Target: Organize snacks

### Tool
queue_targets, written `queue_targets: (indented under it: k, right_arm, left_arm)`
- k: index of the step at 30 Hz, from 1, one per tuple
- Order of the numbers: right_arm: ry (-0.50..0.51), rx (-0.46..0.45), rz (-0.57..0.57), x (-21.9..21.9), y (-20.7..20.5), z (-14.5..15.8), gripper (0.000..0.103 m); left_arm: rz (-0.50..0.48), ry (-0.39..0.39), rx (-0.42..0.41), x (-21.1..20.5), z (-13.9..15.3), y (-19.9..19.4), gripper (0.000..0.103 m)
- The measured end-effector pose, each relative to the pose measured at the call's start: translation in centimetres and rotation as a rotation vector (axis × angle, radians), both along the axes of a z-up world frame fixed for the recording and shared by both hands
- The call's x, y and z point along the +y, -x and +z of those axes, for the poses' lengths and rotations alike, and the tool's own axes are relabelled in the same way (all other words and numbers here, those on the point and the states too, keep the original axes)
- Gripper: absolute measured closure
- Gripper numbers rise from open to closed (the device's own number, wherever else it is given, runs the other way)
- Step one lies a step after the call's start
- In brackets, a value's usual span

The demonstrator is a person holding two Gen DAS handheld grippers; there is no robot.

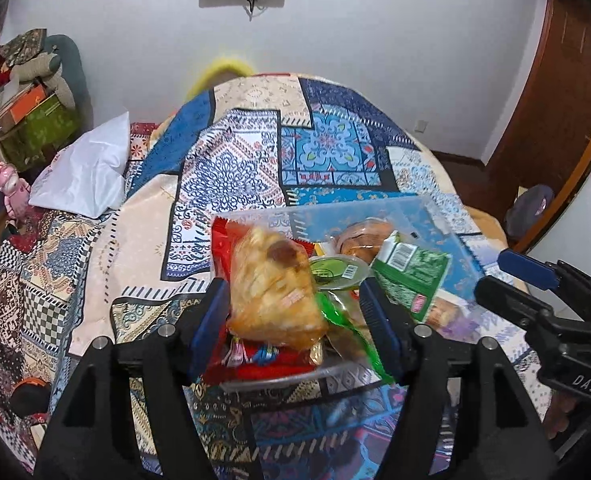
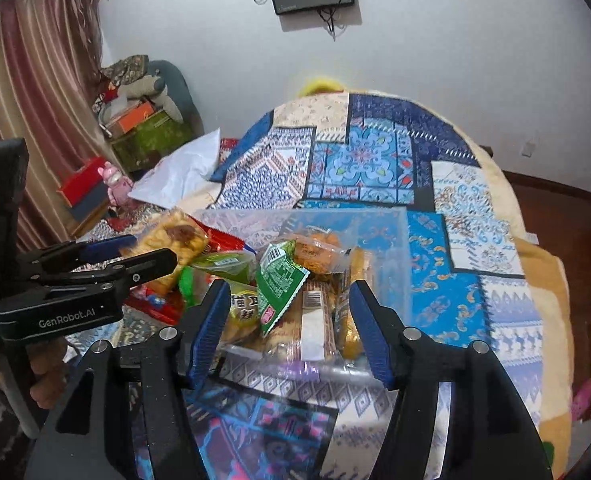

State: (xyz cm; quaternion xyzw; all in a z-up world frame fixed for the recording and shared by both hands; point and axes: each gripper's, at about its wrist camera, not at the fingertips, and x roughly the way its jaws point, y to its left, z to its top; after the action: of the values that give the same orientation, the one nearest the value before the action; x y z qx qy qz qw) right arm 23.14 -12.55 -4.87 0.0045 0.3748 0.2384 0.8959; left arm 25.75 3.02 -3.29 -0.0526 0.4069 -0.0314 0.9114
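A clear plastic box [image 1: 431, 216] full of snacks stands on the patterned bedspread; it also shows in the right wrist view [image 2: 391, 248]. My left gripper [image 1: 295, 312] is open, its jaws wide apart. An orange pack of pastry [image 1: 275, 288] lies between them, blurred, over a red packet [image 1: 221, 244]; whether it touches a pad I cannot tell. It also shows in the right wrist view [image 2: 175, 236]. A green sachet [image 2: 279, 280] and a green-lidded cup [image 1: 337, 270] lie in the box. My right gripper [image 2: 291, 312] is open and empty above the box's near end.
The bed [image 1: 231, 152] with its blue patchwork cover fills the middle. A white pillow [image 1: 87, 168] lies at the left. Boxes and bags [image 1: 31, 112] are stacked in the far left corner. A wooden door frame [image 1: 551, 92] stands at the right.
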Motion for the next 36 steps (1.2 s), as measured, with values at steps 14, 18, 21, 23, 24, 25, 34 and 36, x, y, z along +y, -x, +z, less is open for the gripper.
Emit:
queue_targets:
  k: [14, 18, 21, 23, 24, 25, 34, 36]
  right_arm:
    - [-0.072, -0.156, -0.021, -1.6, 7.2, 6.5, 0.045]
    - [-0.081, -0.175, -0.028, -2.2, 9.3, 7.2, 0.045]
    - [-0.092, -0.183, -0.033, -2.8, 10.5, 7.6, 0.045]
    - [-0.095, -0.189, -0.036, -3.0, 11.3, 7.7, 0.045]
    - [-0.096, -0.193, -0.037, -3.0, 11.7, 7.8, 0.043]
    - [-0.098, -0.2, -0.039, -3.1, 12.1, 7.8, 0.038]
    - [-0.08, -0.285, -0.064, -3.2, 14.9, 7.7, 0.024]
    - [-0.071, -0.309, -0.077, -3.1, 15.1, 7.7, 0.021]
  left_arm:
    - [-0.009, 0.001, -0.225, -1.0, 8.2, 9.9, 0.029]
    - [-0.006, 0.03, -0.264, -1.0, 9.4, 12.7, 0.027]
    - [0.003, 0.031, -0.291, -1.1, 9.8, 14.5, 0.025]
    - [0.007, 0.019, -0.313, -1.3, 10.0, 15.6, 0.024]
    - [0.009, 0.013, -0.324, -1.5, 10.1, 16.3, 0.024]
    - [0.012, 0.006, -0.336, -1.6, 10.1, 16.8, 0.023]
    - [0.004, -0.053, -0.428, -2.8, 10.1, 20.3, 0.014]
    - [0.002, -0.055, -0.442, -3.0, 10.0, 20.6, 0.013]
